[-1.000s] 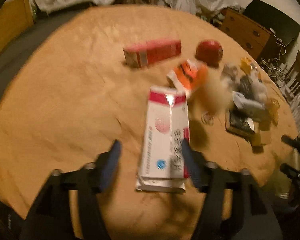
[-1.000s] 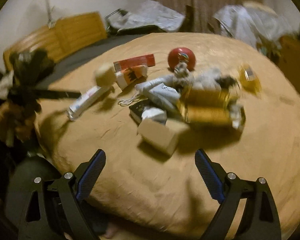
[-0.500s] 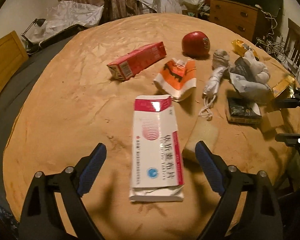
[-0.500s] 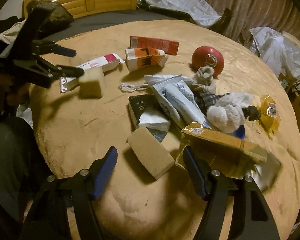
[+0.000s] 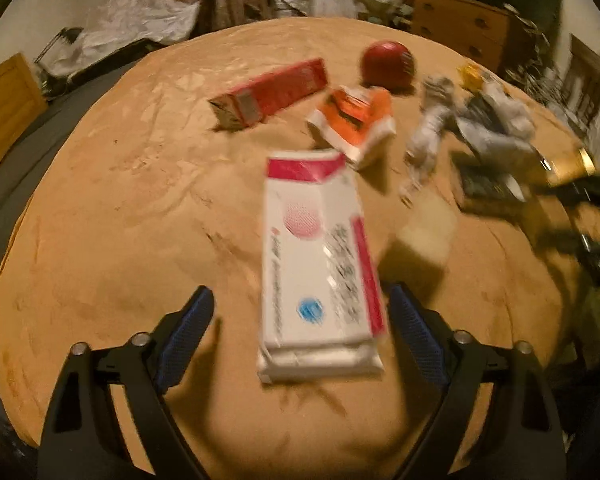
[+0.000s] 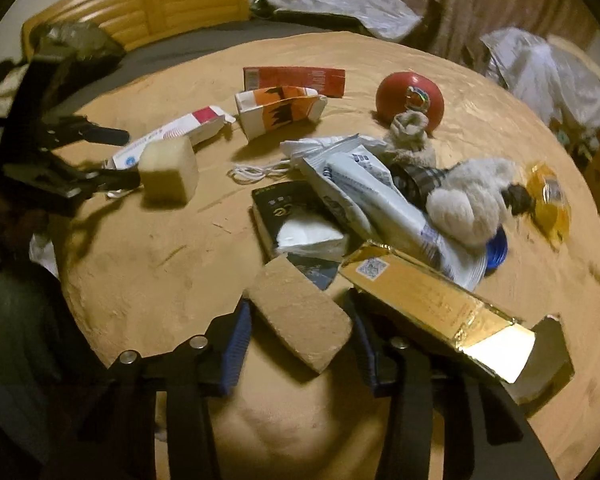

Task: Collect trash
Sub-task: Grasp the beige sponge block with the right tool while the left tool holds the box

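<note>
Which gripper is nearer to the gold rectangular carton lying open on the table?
Right. The right gripper sits just beside the gold rectangular carton, around a tan block. The left gripper is across the table.

table cover (image 6: 148, 264): matt tan cloth, wrinkled
gold box (image 6: 432, 300): glossy foil card
block (image 6: 300, 320): rough, matt sponge

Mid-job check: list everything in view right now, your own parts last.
table: 1, tan cloth, under everything
white-pink box: 1, between left jaws
red box: 1, far side
orange carton: 1, orange-white, before red box
red ball: 1, far side
pale block: 1, beside white-pink box
tan block: 1, between right jaws
pile, one each: white cord, black box, white pouch, plush toy, gold box, yellow wrapper
left gripper: jaws open, just been closing
right gripper: jaws just been closing, gripping tan block
</note>
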{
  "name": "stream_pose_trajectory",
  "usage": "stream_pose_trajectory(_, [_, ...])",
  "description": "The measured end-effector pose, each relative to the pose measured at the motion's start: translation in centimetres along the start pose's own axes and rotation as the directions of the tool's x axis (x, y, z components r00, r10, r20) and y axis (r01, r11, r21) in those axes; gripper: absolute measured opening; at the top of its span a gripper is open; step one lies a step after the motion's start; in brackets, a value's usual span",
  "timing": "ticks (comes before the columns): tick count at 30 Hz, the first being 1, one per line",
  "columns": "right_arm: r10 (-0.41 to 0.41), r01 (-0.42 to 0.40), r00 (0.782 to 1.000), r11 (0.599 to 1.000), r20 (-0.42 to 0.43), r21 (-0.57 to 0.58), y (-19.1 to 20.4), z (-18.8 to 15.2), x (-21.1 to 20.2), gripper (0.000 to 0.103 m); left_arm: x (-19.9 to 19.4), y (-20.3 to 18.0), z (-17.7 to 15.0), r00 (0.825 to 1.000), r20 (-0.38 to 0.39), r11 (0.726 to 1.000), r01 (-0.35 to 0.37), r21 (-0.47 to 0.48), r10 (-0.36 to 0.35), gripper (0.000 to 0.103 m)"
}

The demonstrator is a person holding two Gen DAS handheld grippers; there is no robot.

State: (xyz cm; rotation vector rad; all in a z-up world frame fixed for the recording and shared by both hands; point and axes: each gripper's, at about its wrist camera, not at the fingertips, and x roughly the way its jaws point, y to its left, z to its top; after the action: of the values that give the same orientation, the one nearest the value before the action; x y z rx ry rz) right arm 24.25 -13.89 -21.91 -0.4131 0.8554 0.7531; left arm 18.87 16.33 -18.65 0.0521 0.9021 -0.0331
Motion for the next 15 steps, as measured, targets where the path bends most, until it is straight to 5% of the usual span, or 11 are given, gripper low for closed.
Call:
stream_pose_trajectory(2, [-0.018,0.018,1.000,0.999,-0.010,0.036,0.4,-0.2,0.0,0.046,0.4,0.4,0.4,1.000,-0.008,1.000,-0.020,-0.004,0.020,0.058])
stream_pose_trajectory(6, [0.003,-0.002,1.000,0.993,-0.008,0.119,0.4,-0.4,-0.3,0.046,0.6,1.6,0.5,0.995,-0.002,0.995,-0.097,-0.002,0.097,0.058])
stream_pose_trajectory(10, [-0.010,0.010,1.000,0.993,-0.001,0.114,0.6,-0.5,0.3,0.048,1.1,1.2,1.2,0.991,0.006,0.990,-0.134,0.048,0.134,0.075])
stream_pose_trajectory(15, [-0.028,0.027,1.000,0.995,0.003,0.100,0.9,-0.1,0.5,0.046,2.7,1.5,2.3,0.993,-0.009,0.993,-0.116,0.011,0.116,0.076])
